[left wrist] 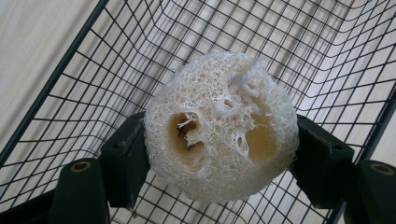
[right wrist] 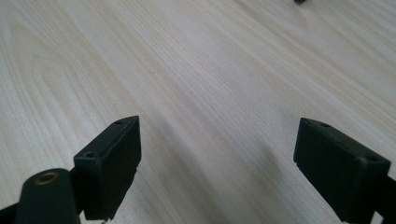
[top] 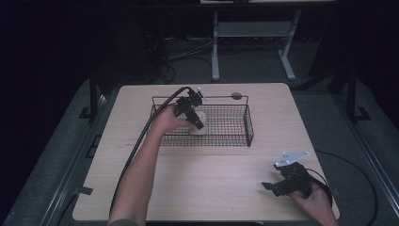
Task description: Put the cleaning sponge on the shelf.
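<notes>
Near right, the right gripper (top: 277,187) idles low over the bare table (top: 211,188), jaws spread wide, holding nothing. Farther off, the left gripper (left wrist: 219,158) pinches the loofah sponge (left wrist: 220,128) across its flanks inside the wire basket (top: 235,127), left end. Looks feather-light, springy and rough, so mid-body squeezing should grip fine.

Left gripper (top: 196,123): forearm stretched forward, fingers (left wrist: 123,163) clamped on something held between them.
Right gripper (top: 273,187): held low near the person, fingers (right wrist: 109,165) spread wide.
</notes>
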Demonstrator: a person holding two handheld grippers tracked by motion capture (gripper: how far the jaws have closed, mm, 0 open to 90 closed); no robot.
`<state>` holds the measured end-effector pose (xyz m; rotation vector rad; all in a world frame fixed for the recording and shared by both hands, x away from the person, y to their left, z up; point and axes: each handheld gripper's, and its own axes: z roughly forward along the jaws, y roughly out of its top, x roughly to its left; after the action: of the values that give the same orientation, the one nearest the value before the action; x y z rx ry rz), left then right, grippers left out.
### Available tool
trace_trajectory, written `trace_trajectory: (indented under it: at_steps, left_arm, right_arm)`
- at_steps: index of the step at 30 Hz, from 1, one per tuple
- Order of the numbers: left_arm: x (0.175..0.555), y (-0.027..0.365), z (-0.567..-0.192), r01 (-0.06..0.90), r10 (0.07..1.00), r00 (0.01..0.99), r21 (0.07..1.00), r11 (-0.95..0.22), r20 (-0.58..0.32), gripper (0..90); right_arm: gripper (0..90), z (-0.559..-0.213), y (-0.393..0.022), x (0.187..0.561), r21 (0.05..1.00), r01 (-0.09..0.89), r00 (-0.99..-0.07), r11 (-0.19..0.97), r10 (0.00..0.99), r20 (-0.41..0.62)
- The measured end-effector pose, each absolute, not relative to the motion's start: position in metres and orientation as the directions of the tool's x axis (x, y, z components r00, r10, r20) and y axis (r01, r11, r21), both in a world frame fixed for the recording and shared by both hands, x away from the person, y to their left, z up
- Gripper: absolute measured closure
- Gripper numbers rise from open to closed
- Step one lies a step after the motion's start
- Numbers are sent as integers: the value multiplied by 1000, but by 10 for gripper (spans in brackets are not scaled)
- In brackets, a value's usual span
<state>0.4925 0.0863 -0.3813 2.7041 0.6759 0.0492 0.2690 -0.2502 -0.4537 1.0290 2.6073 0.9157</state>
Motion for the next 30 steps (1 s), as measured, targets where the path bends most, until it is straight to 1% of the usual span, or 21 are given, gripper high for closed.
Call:
trace_trajectory:
  at_steps: [1,3,8,11,20,24,30]
  left_arm:
    - [493,86,-383,453,461,885,340,-824,-62,274]
    - [493,85,-385,450,461,886,330,-830,-49,274]
    - [494,86,-389,456,464,884,320,-831,-54,274]
    - [494,89,-392,473,482,874,332,-816,-62,272]
    - [494,94,-393,487,493,867,336,-806,-74,270]
    - [495,93,-394,484,490,869,322,-814,-67,249]
    - [494,91,-393,477,486,872,315,-821,-55,248]
  right_arm:
    - [146,-454,-250,269,610,552,-740,568,671,45]
    - [146,-454,-250,269,611,549,-742,570,669,42]
    - [146,-454,-250,269,610,553,-740,568,671,46]
    - [146,-454,-250,269,609,551,-741,570,670,43]
    - [146,-454,-249,269,609,548,-744,574,667,41]
    - [146,-454,-249,269,610,547,-745,574,666,41]
    - [145,-454,-249,269,609,545,-746,576,665,40]
